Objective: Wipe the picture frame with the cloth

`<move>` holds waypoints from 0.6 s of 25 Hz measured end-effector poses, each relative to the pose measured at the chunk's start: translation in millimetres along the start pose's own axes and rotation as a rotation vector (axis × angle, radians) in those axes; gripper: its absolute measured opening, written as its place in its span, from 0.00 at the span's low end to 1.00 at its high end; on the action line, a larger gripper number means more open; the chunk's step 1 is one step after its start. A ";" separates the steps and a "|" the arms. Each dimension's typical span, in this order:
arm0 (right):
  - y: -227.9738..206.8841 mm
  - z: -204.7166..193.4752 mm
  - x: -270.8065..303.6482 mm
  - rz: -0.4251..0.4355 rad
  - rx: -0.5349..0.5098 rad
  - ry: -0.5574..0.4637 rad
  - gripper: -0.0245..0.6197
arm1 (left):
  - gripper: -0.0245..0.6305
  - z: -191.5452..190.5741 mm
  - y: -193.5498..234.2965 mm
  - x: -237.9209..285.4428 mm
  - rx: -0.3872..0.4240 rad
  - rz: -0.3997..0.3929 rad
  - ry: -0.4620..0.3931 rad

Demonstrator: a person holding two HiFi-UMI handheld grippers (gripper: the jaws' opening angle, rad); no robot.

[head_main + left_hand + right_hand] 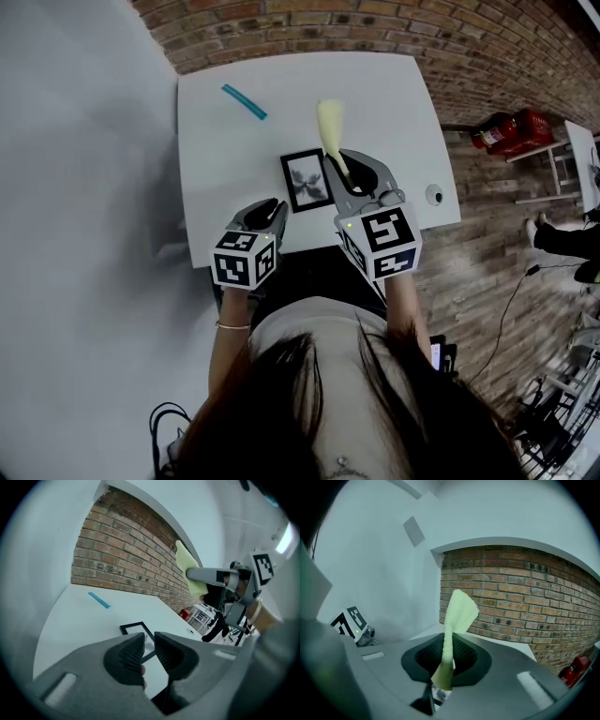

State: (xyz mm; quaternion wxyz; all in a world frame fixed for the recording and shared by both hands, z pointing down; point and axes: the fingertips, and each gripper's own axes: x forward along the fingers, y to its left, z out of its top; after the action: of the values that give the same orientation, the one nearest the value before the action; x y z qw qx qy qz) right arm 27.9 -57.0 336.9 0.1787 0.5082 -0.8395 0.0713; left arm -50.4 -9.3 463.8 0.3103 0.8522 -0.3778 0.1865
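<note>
On the white table (375, 94) a small black picture frame (306, 180) lies flat near the front edge; it also shows past the jaws in the left gripper view (136, 629). My right gripper (345, 173) hovers at the frame's right side, shut on a pale yellow cloth (330, 127) that sticks out beyond its jaws. That cloth (457, 616) is pinched between the right gripper (447, 660). My left gripper (267, 214) is just left of the frame's near corner. Its jaws (149, 651) stand open by a narrow gap with nothing between them.
A blue strip (244, 102) lies at the table's far left. A small round object (434, 195) sits at the right edge. A red fire extinguisher (511, 131) lies on the floor to the right. A brick wall backs the table.
</note>
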 end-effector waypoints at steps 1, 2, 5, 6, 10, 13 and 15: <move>0.6 -2.3 2.2 0.005 -0.002 0.007 0.10 | 0.14 -1.2 1.1 1.5 -0.003 0.001 0.005; 1.5 -5.0 4.8 0.011 -0.007 0.015 0.10 | 0.14 -2.3 2.5 3.3 -0.006 0.003 0.011; 0.9 -14.8 15.1 0.030 -0.019 0.040 0.10 | 0.15 -6.8 6.2 12.0 -0.020 0.005 0.037; -1.0 -18.1 18.6 0.034 -0.018 0.049 0.10 | 0.15 -8.3 6.0 15.7 -0.024 0.002 0.048; -6.3 -29.2 31.7 0.058 -0.013 0.081 0.10 | 0.16 -14.0 6.3 25.8 -0.039 0.000 0.078; -7.4 -36.1 41.2 0.086 -0.025 0.103 0.10 | 0.16 -18.6 9.4 31.2 -0.063 0.017 0.088; -9.4 -39.5 48.5 0.105 -0.027 0.114 0.10 | 0.16 -20.8 11.3 35.7 -0.078 0.029 0.096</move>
State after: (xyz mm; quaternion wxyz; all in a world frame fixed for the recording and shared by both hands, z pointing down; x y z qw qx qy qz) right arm 24.9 -89.7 391.0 0.2291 0.4561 -0.8543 0.0983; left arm -37.7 -20.2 503.2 0.3585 0.8240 -0.3815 0.2168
